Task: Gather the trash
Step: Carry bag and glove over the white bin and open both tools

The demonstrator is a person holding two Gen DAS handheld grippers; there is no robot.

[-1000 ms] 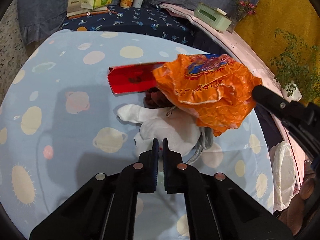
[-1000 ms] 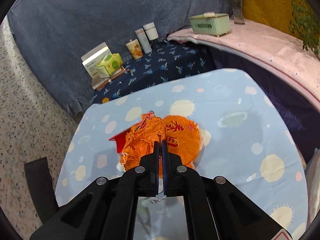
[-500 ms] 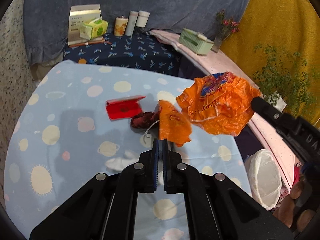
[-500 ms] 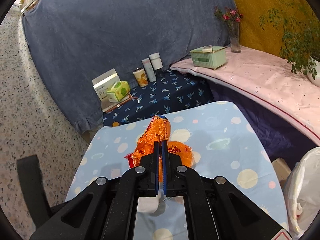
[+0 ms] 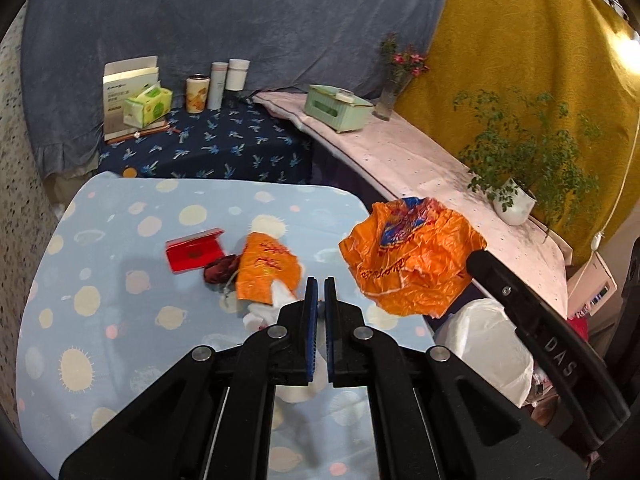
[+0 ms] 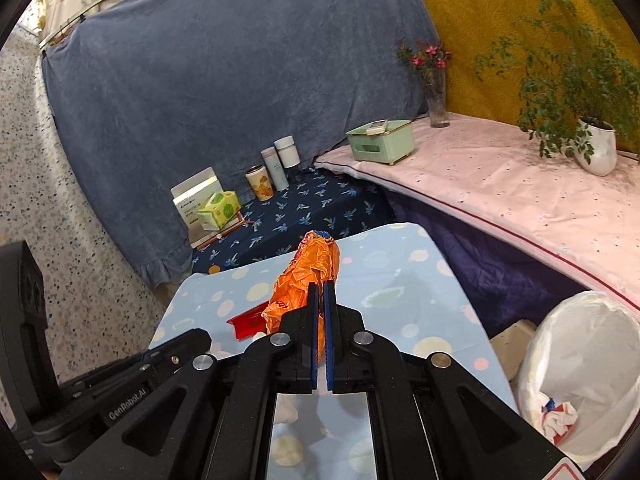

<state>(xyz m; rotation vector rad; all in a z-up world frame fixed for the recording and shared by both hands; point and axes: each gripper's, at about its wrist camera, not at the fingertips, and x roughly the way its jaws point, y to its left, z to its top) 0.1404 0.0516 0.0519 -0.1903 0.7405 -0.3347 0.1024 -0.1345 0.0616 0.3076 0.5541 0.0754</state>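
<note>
My right gripper (image 6: pixel 319 286) is shut on a crumpled orange snack bag (image 6: pixel 304 280) and holds it above the table; the bag also shows in the left wrist view (image 5: pixel 412 260), near the table's right edge. My left gripper (image 5: pixel 319 280) is shut and empty above the table. On the light blue spotted tablecloth (image 5: pixel 120 280) lie a second orange wrapper (image 5: pixel 266 272), a red flat box (image 5: pixel 194 252), a dark red scrap (image 5: pixel 218 272) and white tissue (image 5: pixel 260 312). A bin with a white liner (image 6: pixel 584 368) stands right of the table and holds some trash.
A dark blue patterned low table (image 5: pixel 208 152) at the back holds boxes, a tissue pack and cups. A pink-covered ledge (image 6: pixel 520 200) on the right carries a green box (image 6: pixel 380 140), a flower vase and a potted plant (image 6: pixel 596 148).
Both grippers have risen and pulled back from the table. The right gripper has carried the orange bag up and to the right, toward the bin. The second orange wrapper now lies uncovered.
</note>
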